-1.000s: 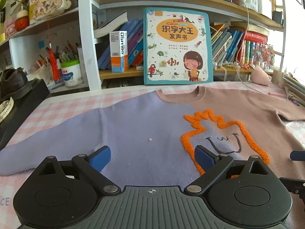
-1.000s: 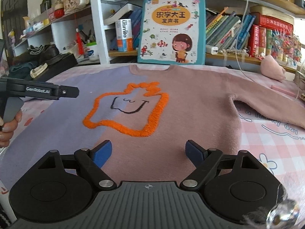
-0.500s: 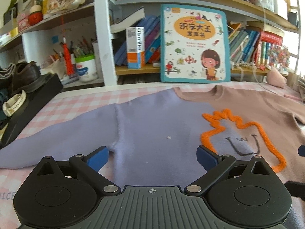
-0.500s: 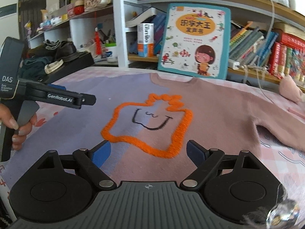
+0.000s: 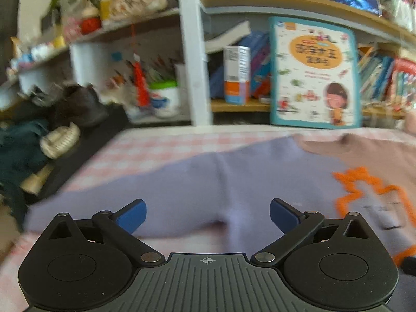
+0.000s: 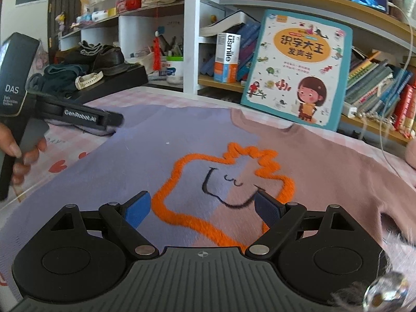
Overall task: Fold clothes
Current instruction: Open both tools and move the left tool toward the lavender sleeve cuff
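Both of my grippers stand wide apart and hold nothing: the left gripper [image 5: 208, 217] hangs over the lilac half of the sweater [image 6: 197, 161], near where its left sleeve [image 5: 124, 195] meets the body, and the right gripper [image 6: 202, 209] hovers above the orange fuzzy outline [image 6: 223, 179] on the chest. Nothing sits between either pair of pads, though the left view is blurred.

That sweater lies flat and face up across the pink checked tablecloth [image 6: 70, 153], lilac on one side and dusty pink on the other, collar toward the shelves, both sleeves spread outward. I judge it soft, limp and fairly thick knit: light to lift, not slippery, but it will sag and drag, so a pinch in the middle of the body would only bunch it. Better, I think, to take an edge, the left cuff or shoulder seam with the left, the pink sleeve [image 6: 364, 171] or hem with the right, and carry each inward.

Beyond the collar a picture book [image 6: 296, 70] leans on the bookshelf [image 6: 312, 2]; shoes [image 6: 109, 59] sit further left.
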A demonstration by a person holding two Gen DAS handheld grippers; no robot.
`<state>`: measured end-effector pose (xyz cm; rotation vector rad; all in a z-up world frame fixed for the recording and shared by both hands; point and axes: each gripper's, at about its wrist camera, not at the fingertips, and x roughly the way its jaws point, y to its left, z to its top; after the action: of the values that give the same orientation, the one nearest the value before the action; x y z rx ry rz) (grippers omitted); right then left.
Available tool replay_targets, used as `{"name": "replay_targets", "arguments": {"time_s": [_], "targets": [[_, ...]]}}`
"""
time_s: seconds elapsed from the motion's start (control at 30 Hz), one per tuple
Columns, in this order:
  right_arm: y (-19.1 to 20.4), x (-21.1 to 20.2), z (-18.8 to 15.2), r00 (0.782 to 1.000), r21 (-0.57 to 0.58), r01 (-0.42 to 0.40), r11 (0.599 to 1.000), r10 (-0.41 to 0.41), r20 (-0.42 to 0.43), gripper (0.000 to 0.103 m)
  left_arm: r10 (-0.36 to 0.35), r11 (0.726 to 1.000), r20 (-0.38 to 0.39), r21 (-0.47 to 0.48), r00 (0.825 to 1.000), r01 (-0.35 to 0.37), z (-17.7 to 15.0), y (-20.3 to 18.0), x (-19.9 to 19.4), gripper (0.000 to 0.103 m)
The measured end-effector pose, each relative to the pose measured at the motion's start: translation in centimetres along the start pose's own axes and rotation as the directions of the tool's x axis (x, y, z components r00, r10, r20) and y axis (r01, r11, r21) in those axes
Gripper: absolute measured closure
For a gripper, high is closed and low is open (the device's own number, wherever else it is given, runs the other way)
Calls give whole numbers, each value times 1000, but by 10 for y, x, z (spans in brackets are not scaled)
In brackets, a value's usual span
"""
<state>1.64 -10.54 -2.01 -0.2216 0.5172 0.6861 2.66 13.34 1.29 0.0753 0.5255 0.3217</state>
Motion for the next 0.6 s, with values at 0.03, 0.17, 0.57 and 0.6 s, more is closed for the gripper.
{"name": "replay_targets", "arguments": {"time_s": [0.03,0.17,0.57,0.6], "targets": [[1,3,1,1000,-6,0,1000,0,-2,17,36,999,8,5,999,-36,1,5,0,0],[4,10,3,1000,-15,-8,1000,8,-9,17,136,990,16,-24,991,-136,4,31,3,0],[8,18,-1,999,-3,-17,1000,17,-34,17,244,949,-46,-192,969,-249,-9,81,15,0],[7,17,-2,999,3,-17,1000,17,-33,17,259,947,-43,-184,965,-263,-10,81,16,0]]}}
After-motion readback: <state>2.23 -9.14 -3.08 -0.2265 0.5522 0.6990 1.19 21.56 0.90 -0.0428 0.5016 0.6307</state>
